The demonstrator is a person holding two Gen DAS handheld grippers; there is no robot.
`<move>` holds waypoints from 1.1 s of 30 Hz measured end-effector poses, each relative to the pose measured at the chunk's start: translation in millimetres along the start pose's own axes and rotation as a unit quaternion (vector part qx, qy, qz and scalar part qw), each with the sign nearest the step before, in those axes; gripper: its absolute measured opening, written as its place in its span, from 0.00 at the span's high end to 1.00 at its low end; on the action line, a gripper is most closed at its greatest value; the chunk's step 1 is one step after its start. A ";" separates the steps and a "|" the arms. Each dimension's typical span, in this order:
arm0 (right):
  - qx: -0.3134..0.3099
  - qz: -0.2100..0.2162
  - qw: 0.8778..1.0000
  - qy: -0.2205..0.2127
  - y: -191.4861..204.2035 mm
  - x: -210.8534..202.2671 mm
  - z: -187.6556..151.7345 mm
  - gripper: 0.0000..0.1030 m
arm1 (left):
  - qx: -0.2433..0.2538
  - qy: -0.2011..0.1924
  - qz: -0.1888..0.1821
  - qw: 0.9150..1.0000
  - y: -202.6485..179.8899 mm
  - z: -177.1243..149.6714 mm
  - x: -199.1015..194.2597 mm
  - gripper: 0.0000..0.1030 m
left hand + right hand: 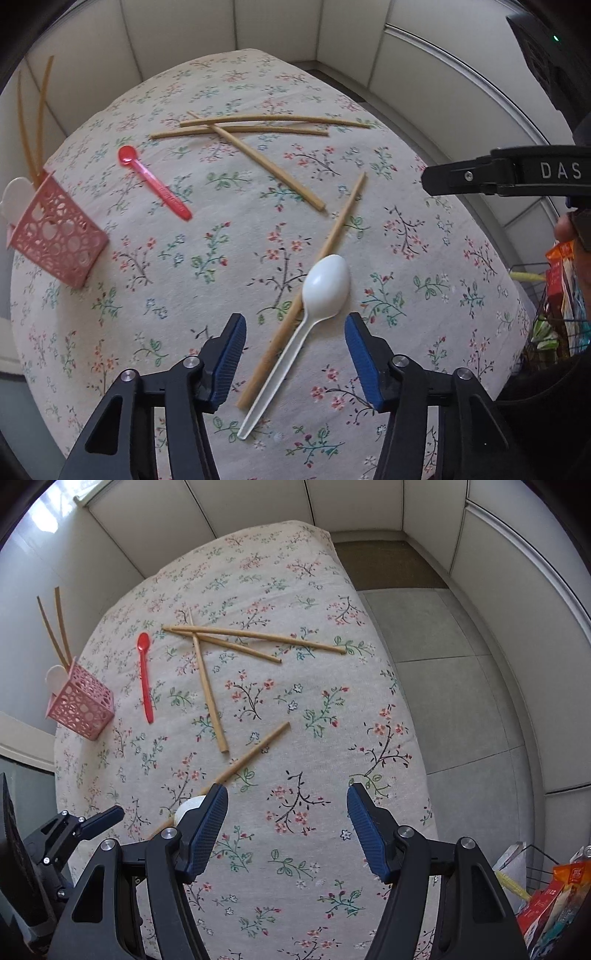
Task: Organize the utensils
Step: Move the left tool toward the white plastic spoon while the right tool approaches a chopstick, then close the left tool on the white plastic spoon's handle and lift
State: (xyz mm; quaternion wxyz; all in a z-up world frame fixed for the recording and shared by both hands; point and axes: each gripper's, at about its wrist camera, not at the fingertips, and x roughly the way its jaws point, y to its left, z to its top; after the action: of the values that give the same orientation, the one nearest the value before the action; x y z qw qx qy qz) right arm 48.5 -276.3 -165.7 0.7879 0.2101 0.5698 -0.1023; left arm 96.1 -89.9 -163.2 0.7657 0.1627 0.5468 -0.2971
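Directly below the left gripper (295,360), whose jaws are parted with nothing pressed between the pads, a white plastic spoon (295,343) is seen lying on the flowered tablecloth (229,251). Its bowl points away from the gripper and a little to the right in the left wrist view; its handle runs back toward the camera, so the long axis is set slightly diagonal to the line between the pads. One chopstick (306,291) is crossed by it, touching just under the neck. The spoon is judged light, thin, rigid yet slightly springy, and smooth enough to slide on cloth; the handle's mid-length, lying between the pads, is judged the best hold, though the chopstick beside it may be caught as well. The right gripper (286,834) is held open over bare cloth, gripping nothing. A red spoon (155,182) and three more chopsticks (258,127) lie farther off, and a pink basket (59,236), already holding two chopsticks, stands at the left edge.
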 end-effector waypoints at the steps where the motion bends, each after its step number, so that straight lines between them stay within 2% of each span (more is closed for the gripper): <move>1: 0.000 -0.002 1.000 0.002 -1.2 0.8 0.0 0.32 | 0.011 0.002 -0.003 1.000 -4.1 1.3 2.7 0.54; 6: 0.005 -0.004 1.000 0.006 -8.6 2.6 1.5 0.32 | 0.063 0.015 0.001 0.998 -25.1 4.6 18.2 0.59; 10: 0.010 -0.006 1.000 0.009 -14.7 4.6 2.2 0.32 | 0.083 0.025 0.011 0.996 -33.7 7.7 29.7 0.65; 13: 0.015 -0.009 1.000 0.012 -20.1 6.9 2.4 0.32 | 0.088 0.031 0.021 0.995 -36.2 9.3 36.3 0.68; 23: 0.038 -0.012 0.999 0.021 -36.8 13.2 2.8 0.32 | 0.104 0.027 0.030 0.994 -49.6 13.4 43.5 0.69; 29: 0.041 -0.012 0.999 0.023 -38.1 15.4 4.5 0.32 | 0.075 0.019 0.008 0.997 -43.7 18.7 40.1 0.71; 30: 0.041 -0.012 0.999 0.024 -37.5 15.9 4.7 0.32 | 0.066 0.014 0.003 0.998 -40.4 19.0 35.8 0.81; 31: 0.040 -0.011 0.999 0.025 -37.1 16.4 5.0 0.32 | 0.054 0.010 -0.004 0.998 -36.0 19.1 31.1 0.98; 33: 0.042 -0.008 0.999 0.027 -35.8 17.8 5.4 0.32 | 0.023 -0.005 -0.016 1.000 -22.6 17.7 19.1 0.97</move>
State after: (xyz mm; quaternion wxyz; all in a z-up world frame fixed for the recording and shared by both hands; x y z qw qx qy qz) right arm 44.6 -309.3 -188.7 0.7621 0.2415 0.5873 -0.1265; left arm 99.2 -122.8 -173.2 0.7597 0.1697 0.5386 -0.3225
